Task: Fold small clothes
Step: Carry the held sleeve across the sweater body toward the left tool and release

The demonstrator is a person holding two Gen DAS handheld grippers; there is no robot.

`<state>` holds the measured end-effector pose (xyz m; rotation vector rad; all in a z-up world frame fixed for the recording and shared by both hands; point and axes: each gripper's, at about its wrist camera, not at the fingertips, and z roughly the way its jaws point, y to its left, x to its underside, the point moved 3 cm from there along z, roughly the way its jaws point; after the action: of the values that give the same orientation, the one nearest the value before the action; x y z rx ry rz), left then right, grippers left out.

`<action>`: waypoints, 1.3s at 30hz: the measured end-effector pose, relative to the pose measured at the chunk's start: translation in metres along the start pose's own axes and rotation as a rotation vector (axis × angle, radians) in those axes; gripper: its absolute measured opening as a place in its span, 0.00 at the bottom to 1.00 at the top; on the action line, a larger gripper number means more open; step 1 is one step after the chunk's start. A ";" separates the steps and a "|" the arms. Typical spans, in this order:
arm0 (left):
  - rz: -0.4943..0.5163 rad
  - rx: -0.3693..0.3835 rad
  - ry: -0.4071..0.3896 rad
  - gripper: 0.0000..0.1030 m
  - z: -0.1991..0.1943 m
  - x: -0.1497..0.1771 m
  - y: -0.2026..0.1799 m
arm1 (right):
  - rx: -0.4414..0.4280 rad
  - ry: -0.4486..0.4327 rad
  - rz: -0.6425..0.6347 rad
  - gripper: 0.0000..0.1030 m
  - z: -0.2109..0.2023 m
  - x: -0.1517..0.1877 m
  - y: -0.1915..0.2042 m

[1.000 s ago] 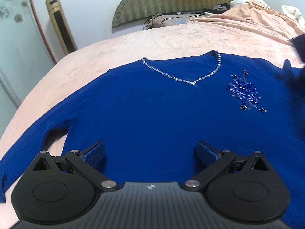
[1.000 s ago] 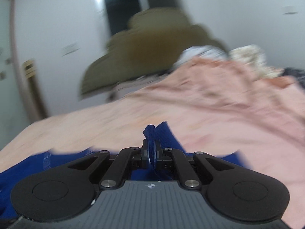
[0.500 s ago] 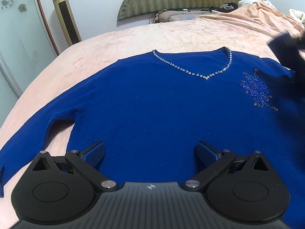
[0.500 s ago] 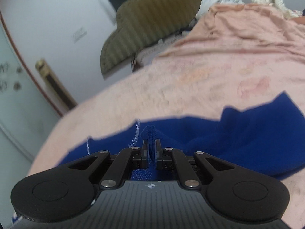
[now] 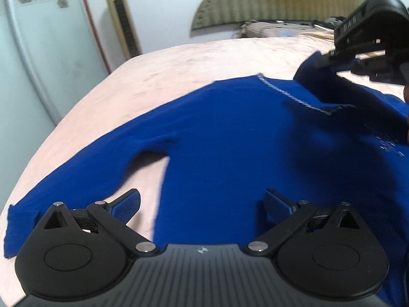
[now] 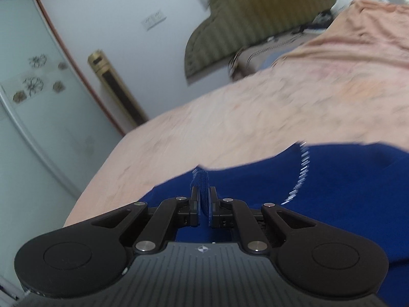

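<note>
A royal blue V-neck sweater [image 5: 230, 138] with a beaded neckline lies flat on a pink bedspread [image 5: 179, 66]. Its left sleeve [image 5: 84, 168] stretches out to the left edge. My left gripper [image 5: 202, 204] is open and empty, low over the sweater's side hem near the armpit. My right gripper [image 6: 203, 202] is shut on the right sleeve cuff [image 6: 200, 179] and holds it above the sweater's chest, near the neckline [image 6: 301, 168]. In the left wrist view the right gripper [image 5: 324, 60] shows at the upper right with the blue sleeve [image 5: 314, 76] hanging from it.
An olive headboard [image 5: 276, 0] and a pillow [image 5: 268, 29] are at the bed's far end. A gold tower fan [image 5: 122, 18] and a frosted glass wardrobe door [image 5: 38, 51] stand to the left. Rumpled bedding [image 6: 358, 25] lies at the right.
My right gripper has carried the sleeve cuff leftward over the sweater's chest, to beside the neckline. My left gripper has shifted left toward the armpit, still open.
</note>
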<state>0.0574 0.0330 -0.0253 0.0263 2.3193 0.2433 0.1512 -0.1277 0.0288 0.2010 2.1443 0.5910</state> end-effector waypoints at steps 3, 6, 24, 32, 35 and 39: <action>-0.030 -0.009 0.013 1.00 0.003 0.001 0.014 | -0.028 0.027 -0.009 0.11 0.013 0.009 0.020; -0.044 -0.023 0.027 1.00 0.006 0.005 0.024 | -0.062 0.046 -0.023 0.11 0.023 0.014 0.040; -0.081 -0.046 0.059 1.00 0.011 0.015 0.048 | -0.171 0.183 -0.083 0.22 0.074 0.048 0.107; -0.094 -0.052 0.062 1.00 0.017 0.013 0.047 | -0.185 0.179 -0.067 0.44 0.054 0.043 0.090; -0.095 -0.049 0.066 1.00 0.017 0.013 0.047 | -0.151 0.255 -0.115 0.50 0.063 0.051 0.087; -0.095 -0.057 0.069 1.00 0.018 0.014 0.048 | -0.139 0.283 -0.135 0.51 0.059 0.064 0.086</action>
<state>0.0577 0.0845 -0.0388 -0.1227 2.3735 0.2661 0.1541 -0.0099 -0.0054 -0.1104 2.3533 0.7210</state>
